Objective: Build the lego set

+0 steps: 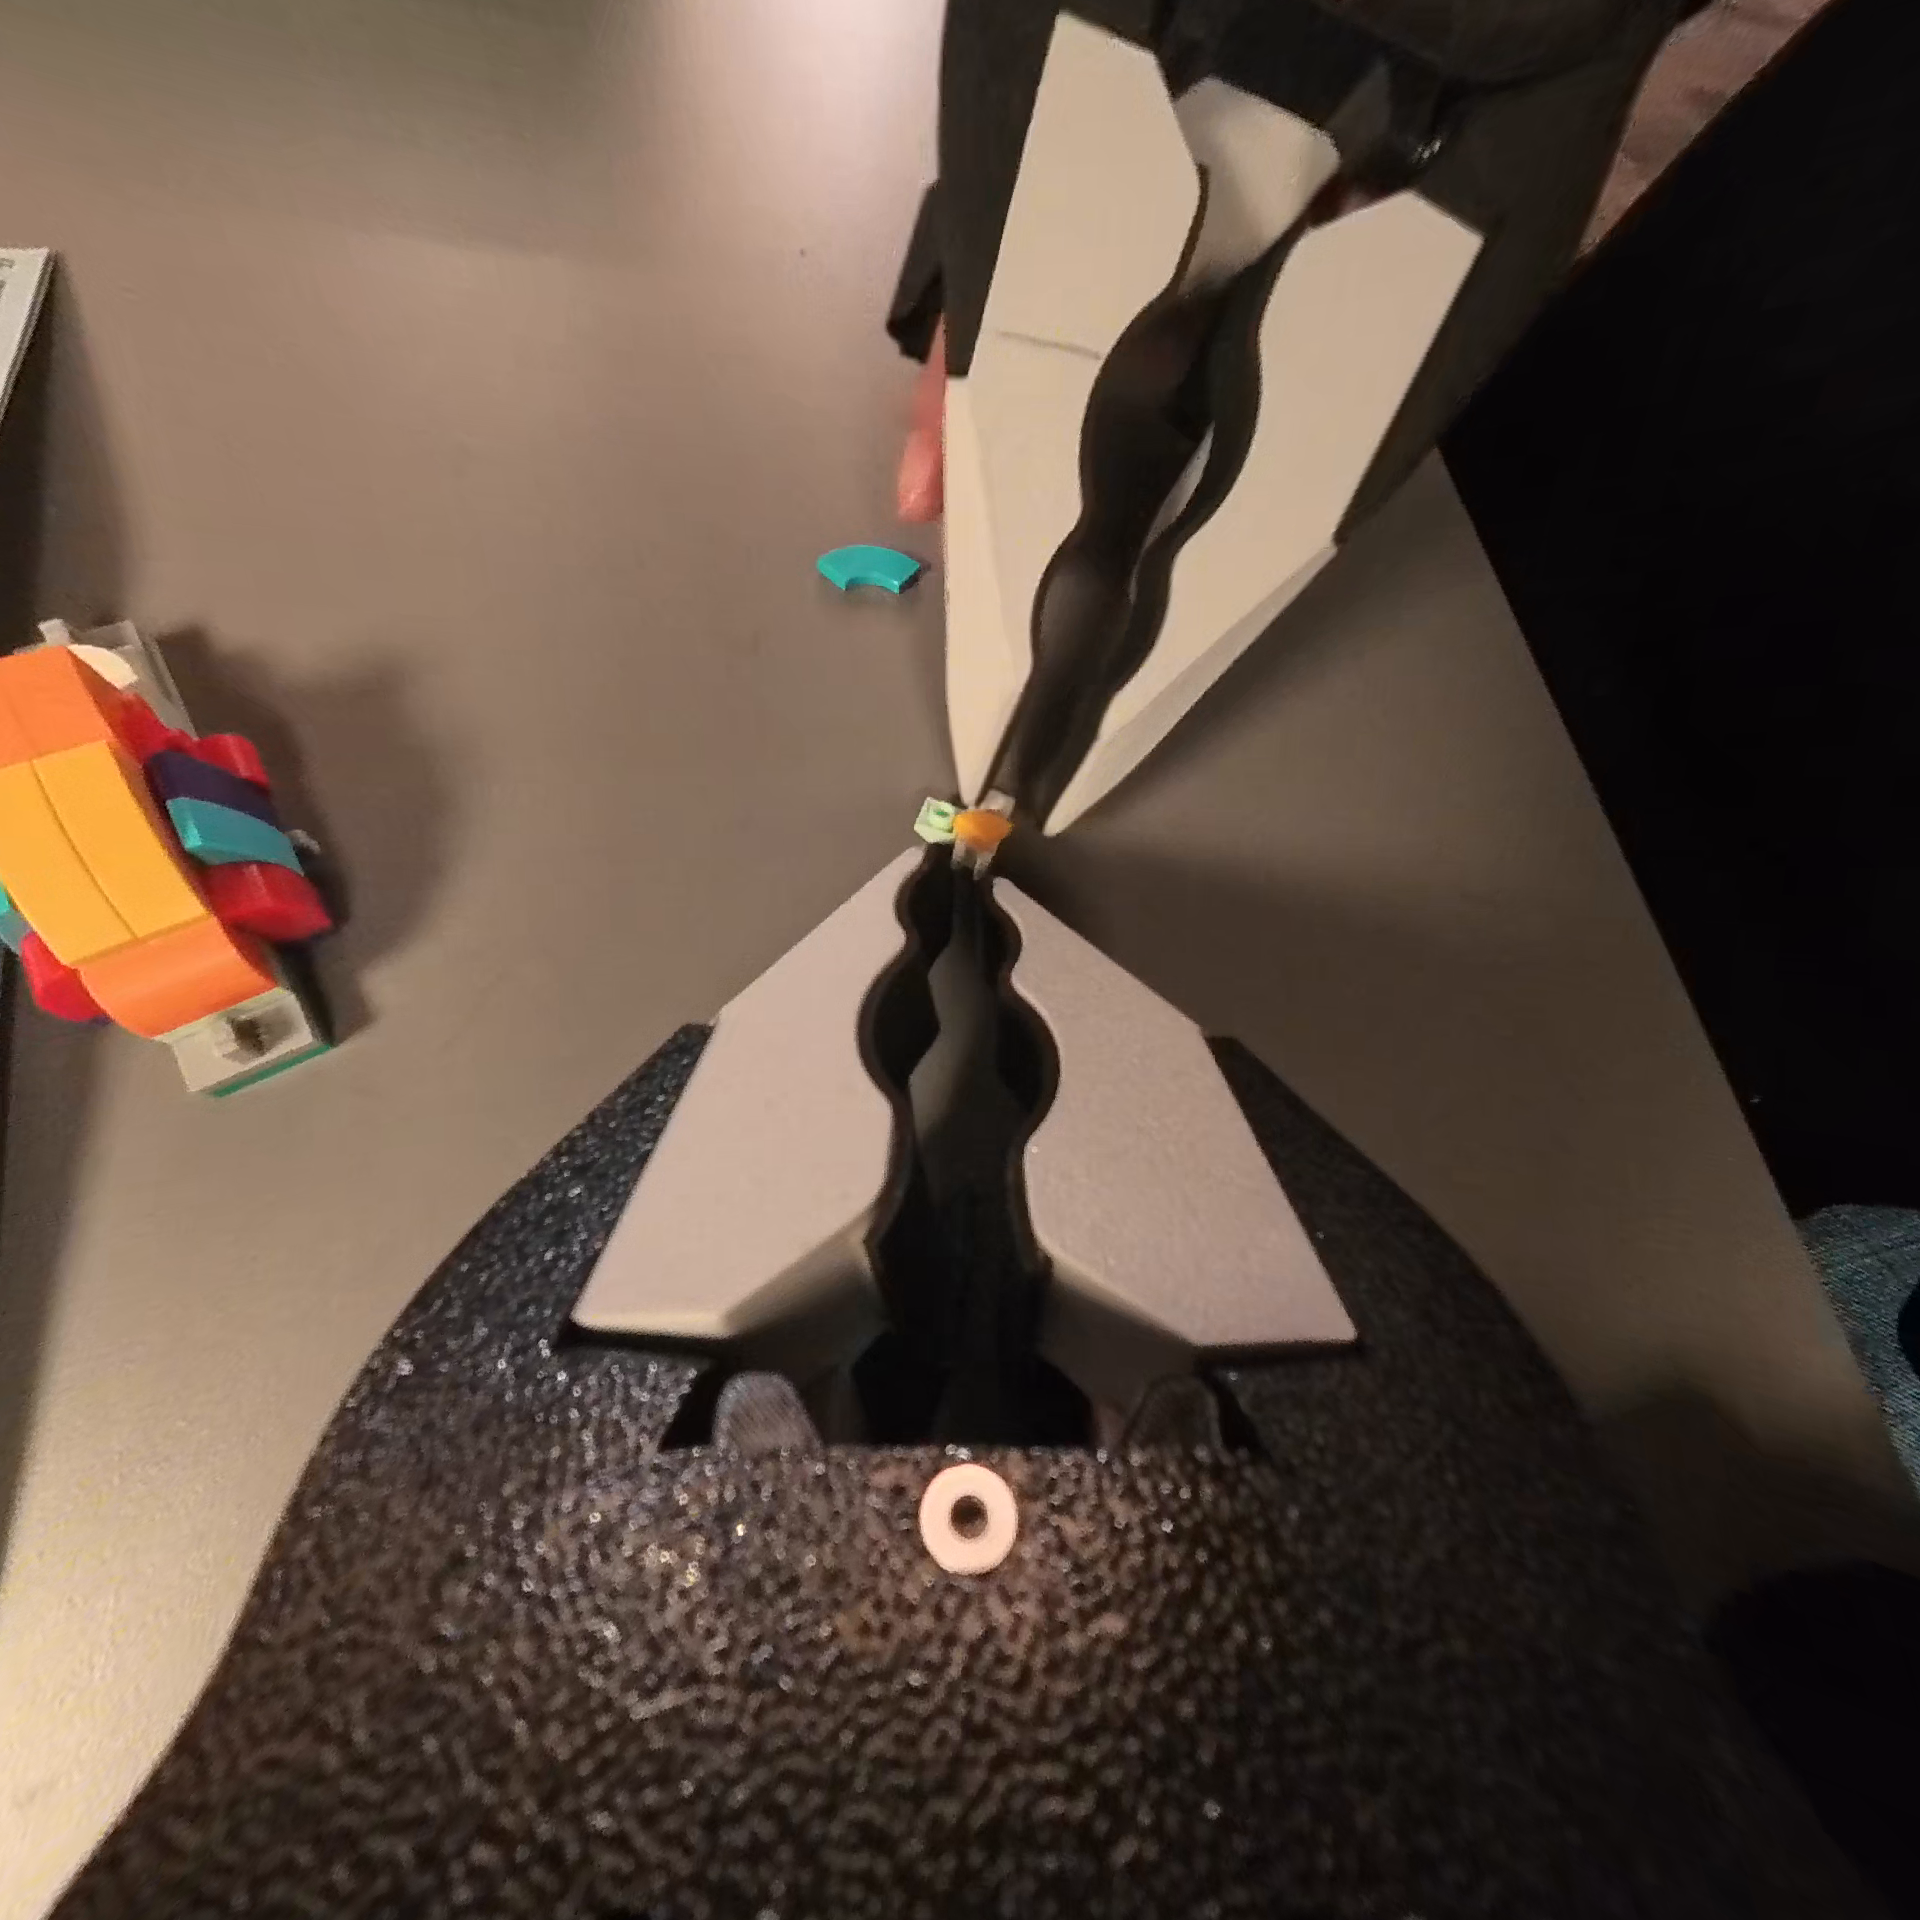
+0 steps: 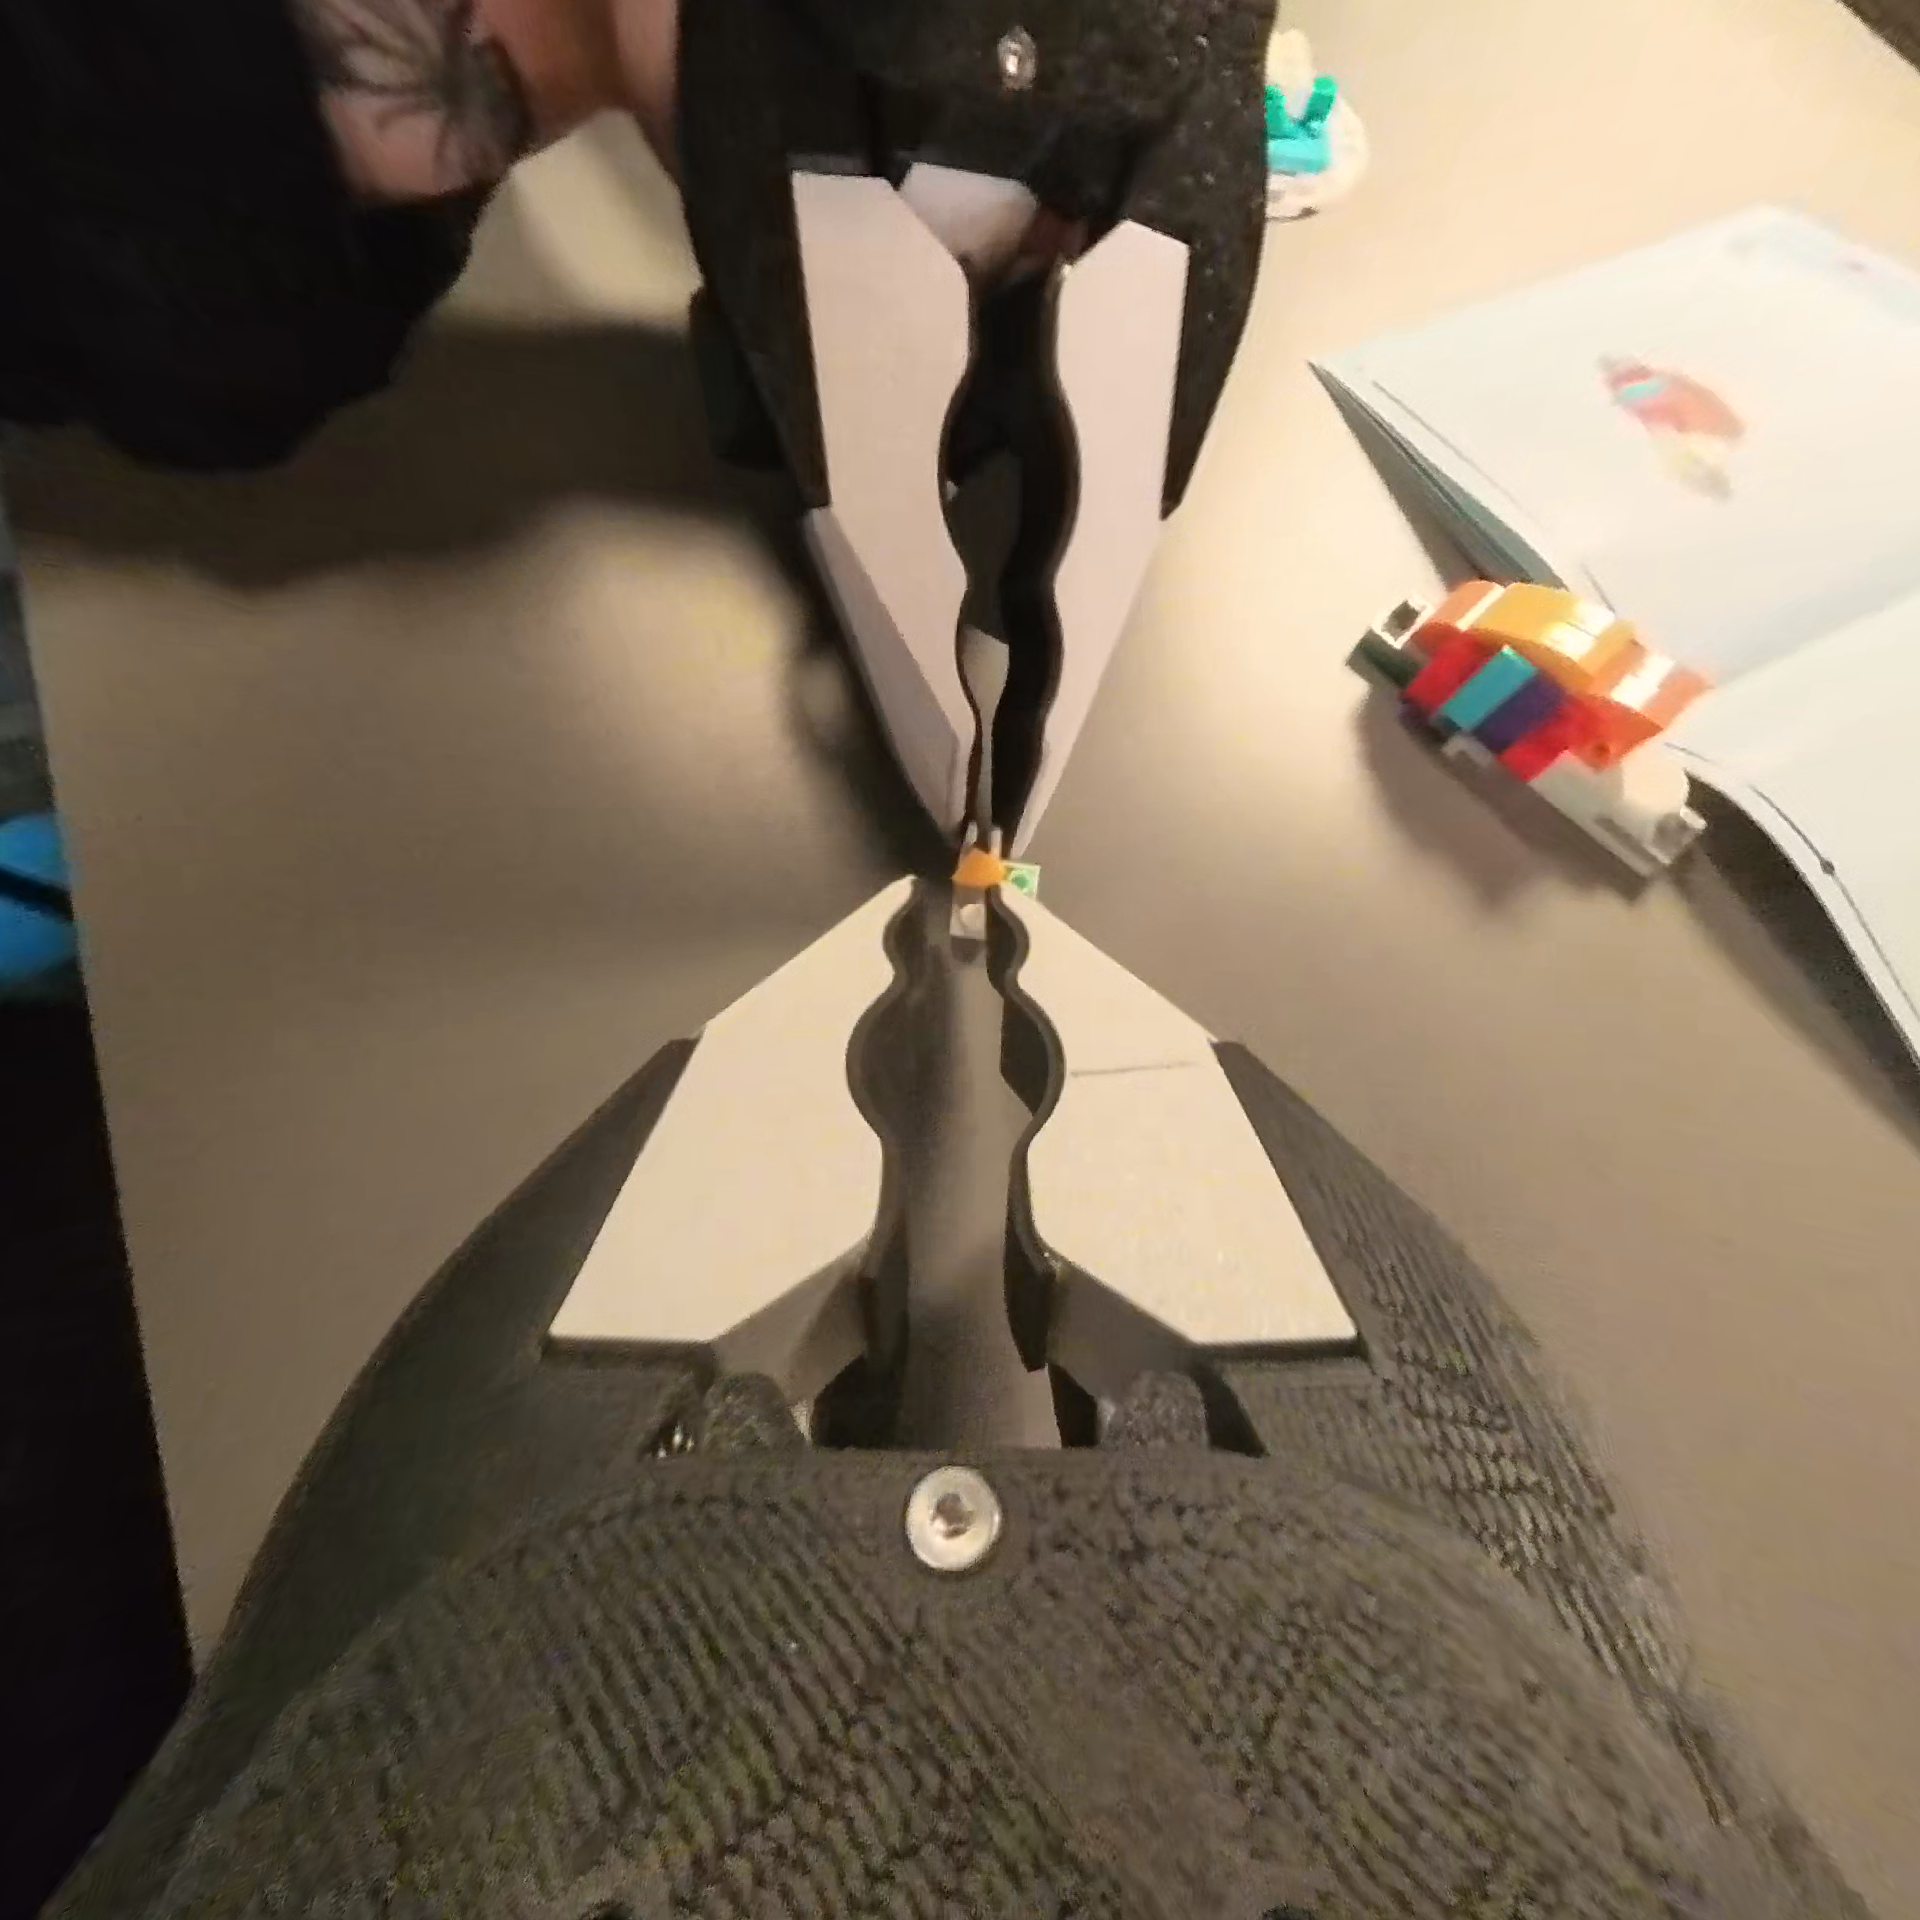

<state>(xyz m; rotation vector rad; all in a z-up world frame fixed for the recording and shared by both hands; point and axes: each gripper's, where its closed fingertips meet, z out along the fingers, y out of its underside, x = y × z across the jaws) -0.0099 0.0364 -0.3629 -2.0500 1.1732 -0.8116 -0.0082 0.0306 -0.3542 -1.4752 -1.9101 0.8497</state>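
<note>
I am working over a smooth grey-beige tabletop (image 1: 499, 436) in a dim room; its far edge drops into black shadow on the right of the left wrist view, where a patch of teal fabric (image 1: 1870, 1288) shows below.

The right wrist view alone shows the open pale-blue instruction booklet (image 2: 1662, 457) lying flat, with the multicoloured brick build of orange, red, teal and purple pieces on a white base (image 2: 1527, 686) just beside its near corner, and a small teal-and-white cluster of bricks (image 2: 1304, 135) farther back. The left wrist view shows that same build (image 1: 156, 873) at its left edge and, alone, a loose teal curved tile (image 1: 868, 568) well apart from it on the table.

My left gripper (image 1: 961, 868) and right gripper (image 2: 961, 899) meet tip to tip above the table. Between them sits the tiny assembly of a white piece, an orange rounded stud and a pale-green piece (image 1: 966, 826). Each gripper's fingers are nearly closed and pinch an end of its white part (image 2: 968, 914).
</note>
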